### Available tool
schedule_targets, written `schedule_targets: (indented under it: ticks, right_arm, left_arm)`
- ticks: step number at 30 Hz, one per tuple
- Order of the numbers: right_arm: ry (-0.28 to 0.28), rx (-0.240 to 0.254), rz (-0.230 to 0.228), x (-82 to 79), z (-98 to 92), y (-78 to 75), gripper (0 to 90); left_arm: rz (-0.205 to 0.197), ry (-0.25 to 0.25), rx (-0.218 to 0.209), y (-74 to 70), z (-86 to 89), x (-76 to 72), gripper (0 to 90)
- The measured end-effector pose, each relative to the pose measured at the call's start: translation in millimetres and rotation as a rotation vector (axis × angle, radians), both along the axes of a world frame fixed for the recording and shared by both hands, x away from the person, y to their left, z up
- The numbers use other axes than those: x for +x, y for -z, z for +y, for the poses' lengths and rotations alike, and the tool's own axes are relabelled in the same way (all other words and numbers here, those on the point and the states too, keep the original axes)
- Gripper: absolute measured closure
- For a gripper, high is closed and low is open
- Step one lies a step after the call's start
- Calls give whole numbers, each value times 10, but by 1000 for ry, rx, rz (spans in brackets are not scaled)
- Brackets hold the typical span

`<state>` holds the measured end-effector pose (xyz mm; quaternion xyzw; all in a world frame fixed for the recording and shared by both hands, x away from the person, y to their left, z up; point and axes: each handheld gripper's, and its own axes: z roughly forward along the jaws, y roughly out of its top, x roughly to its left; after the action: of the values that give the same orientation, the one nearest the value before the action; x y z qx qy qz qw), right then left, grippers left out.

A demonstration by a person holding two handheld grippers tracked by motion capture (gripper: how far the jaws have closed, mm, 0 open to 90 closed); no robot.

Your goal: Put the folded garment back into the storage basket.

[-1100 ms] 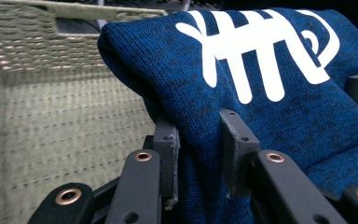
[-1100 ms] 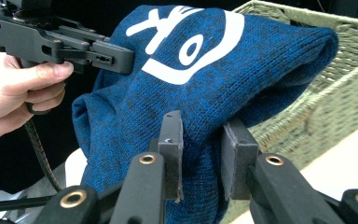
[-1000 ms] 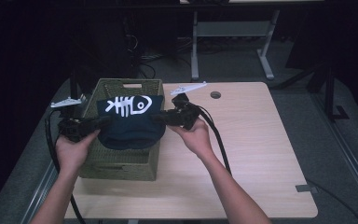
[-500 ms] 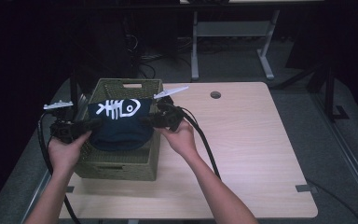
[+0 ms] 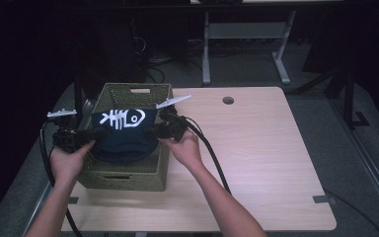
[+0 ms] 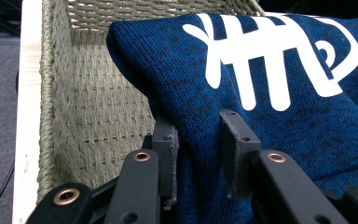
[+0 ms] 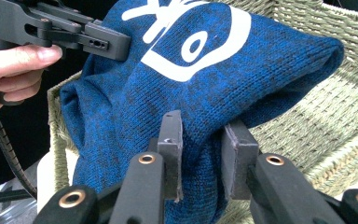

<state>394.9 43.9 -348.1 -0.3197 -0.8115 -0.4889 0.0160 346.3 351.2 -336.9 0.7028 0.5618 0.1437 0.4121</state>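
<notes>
A folded dark blue knitted garment (image 5: 123, 138) with a white fish-skeleton print hangs low inside the olive woven basket (image 5: 123, 180) at the table's left. My left gripper (image 5: 93, 140) is shut on its left edge and my right gripper (image 5: 153, 132) on its right edge. In the left gripper view the jaws (image 6: 198, 135) pinch a fold of the blue knit (image 6: 270, 70), with the basket wall (image 6: 102, 116) behind. In the right gripper view the jaws (image 7: 201, 133) clamp the garment (image 7: 214, 70) above the basket (image 7: 317, 116). The left gripper (image 7: 107, 44) grips the far side there.
The basket stands on a light wooden table (image 5: 266, 148) with a round cable hole (image 5: 228, 100) near its far edge. Thick black cables trail from both grippers towards the front. A metal desk frame (image 5: 246, 34) stands on the dark floor behind.
Both hands have moved left and down with the garment held between them. It now sits lower, inside the basket.
</notes>
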Motion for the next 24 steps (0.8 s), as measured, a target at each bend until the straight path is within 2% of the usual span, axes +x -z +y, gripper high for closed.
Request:
schedule_targets:
  ticks: [24]
  right_arm:
    - [-9,-39,7,-10,93,75,715]
  left_arm:
    - [37,2,11,104,46,50,683]
